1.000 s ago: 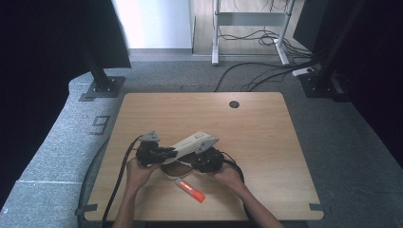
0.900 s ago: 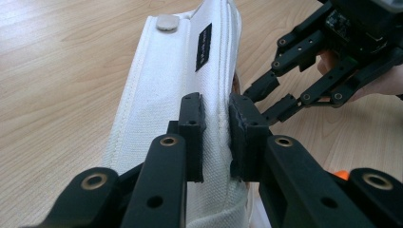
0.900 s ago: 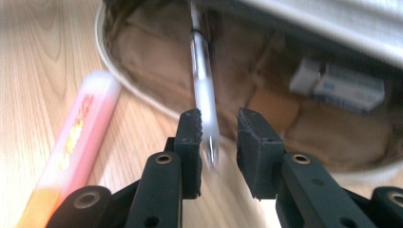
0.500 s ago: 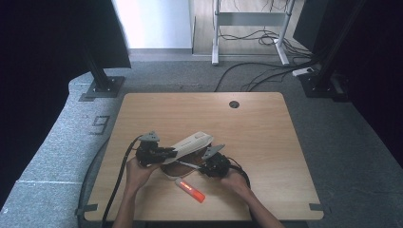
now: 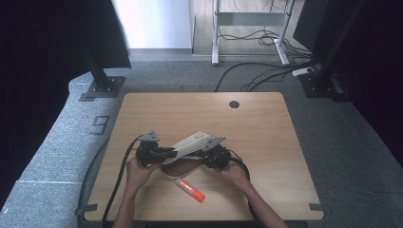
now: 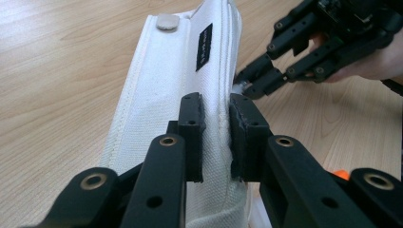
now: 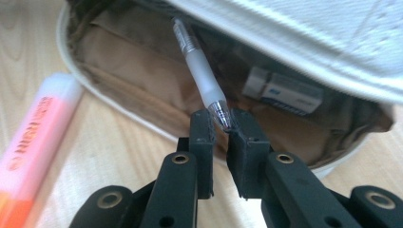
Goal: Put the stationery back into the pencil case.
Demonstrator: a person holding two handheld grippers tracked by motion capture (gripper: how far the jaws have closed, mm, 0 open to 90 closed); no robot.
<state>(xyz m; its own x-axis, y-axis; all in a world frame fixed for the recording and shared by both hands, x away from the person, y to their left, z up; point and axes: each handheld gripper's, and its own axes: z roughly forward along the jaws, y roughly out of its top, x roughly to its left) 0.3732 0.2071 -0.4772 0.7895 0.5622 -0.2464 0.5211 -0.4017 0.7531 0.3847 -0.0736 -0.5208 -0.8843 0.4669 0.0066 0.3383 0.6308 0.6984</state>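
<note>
Right gripper view shows the right gripper (image 7: 223, 137) pinching a pen (image 7: 199, 71) by its tip, which might slip out while the left gripper (image 6: 216, 137) grips the case lid (image 6: 180, 76).

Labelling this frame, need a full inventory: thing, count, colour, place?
White canvas pencil case: 1, white with tan lining, front middle of table, lid held up.
Clear-barrelled pen: 1, clear and frosted, tip between right tongs, rest in the case.
White eraser: 1, white with blue print, inside case.
Orange highlighter marker: 1, orange, on table in front of case.
Wooden table: 1, light wood.
Left tongs: 1, black, shut on case lid.
Right tongs: 1, black, shut on pen tip.
</note>
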